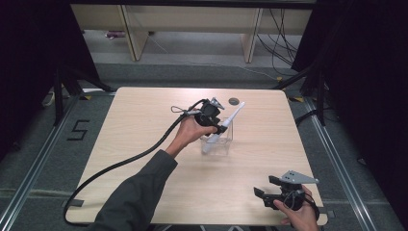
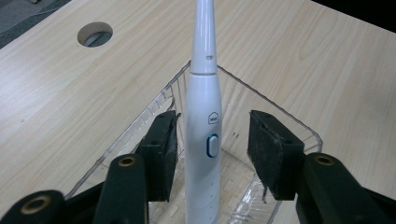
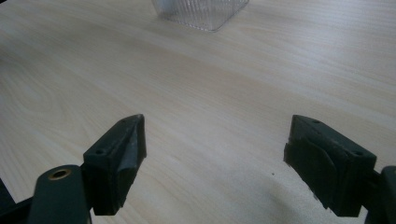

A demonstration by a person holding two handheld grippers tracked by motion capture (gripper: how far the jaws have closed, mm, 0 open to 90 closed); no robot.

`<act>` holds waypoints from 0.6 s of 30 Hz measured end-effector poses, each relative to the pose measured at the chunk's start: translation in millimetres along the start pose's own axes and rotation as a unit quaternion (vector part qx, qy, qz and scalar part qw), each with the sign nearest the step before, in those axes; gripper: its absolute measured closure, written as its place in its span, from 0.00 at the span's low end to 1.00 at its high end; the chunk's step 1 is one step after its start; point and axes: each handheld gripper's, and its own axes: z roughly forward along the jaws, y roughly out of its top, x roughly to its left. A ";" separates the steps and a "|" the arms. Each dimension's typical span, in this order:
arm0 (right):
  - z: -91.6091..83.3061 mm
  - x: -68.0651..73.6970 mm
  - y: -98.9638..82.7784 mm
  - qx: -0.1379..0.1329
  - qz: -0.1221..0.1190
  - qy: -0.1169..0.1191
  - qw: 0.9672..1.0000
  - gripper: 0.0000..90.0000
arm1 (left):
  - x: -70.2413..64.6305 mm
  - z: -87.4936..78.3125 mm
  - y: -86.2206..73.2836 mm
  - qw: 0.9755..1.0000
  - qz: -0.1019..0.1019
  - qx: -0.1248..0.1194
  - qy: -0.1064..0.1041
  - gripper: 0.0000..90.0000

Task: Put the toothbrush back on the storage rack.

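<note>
The left gripper (image 2: 212,156) stands part-open astride the white electric toothbrush (image 2: 204,140), freshly let go in the clear bin (image 2: 299,126), head leaning toward one o'clock; next, back away.

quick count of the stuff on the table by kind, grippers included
electric toothbrush: 1, white, leaning in the bin
clear plastic bin: 1
handheld grippers: 2, the left gripper with its fingers apart either side of the toothbrush, the right gripper open above bare wood
total: 4
</note>
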 end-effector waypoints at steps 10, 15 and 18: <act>0.0 0.0 0.0 0.000 0.001 0.000 1.000 0.23 | -2.2 -10.4 -0.9 1.000 -0.017 -0.013 0.007 0.45; 0.0 -0.1 0.0 0.001 0.001 0.000 1.000 0.23 | 1.1 -17.5 -5.3 1.000 -0.020 -0.005 0.011 0.40; 0.2 -0.3 0.0 0.001 0.000 -0.002 1.000 0.23 | 1.7 -23.3 -7.4 1.000 -0.021 -0.006 0.015 0.36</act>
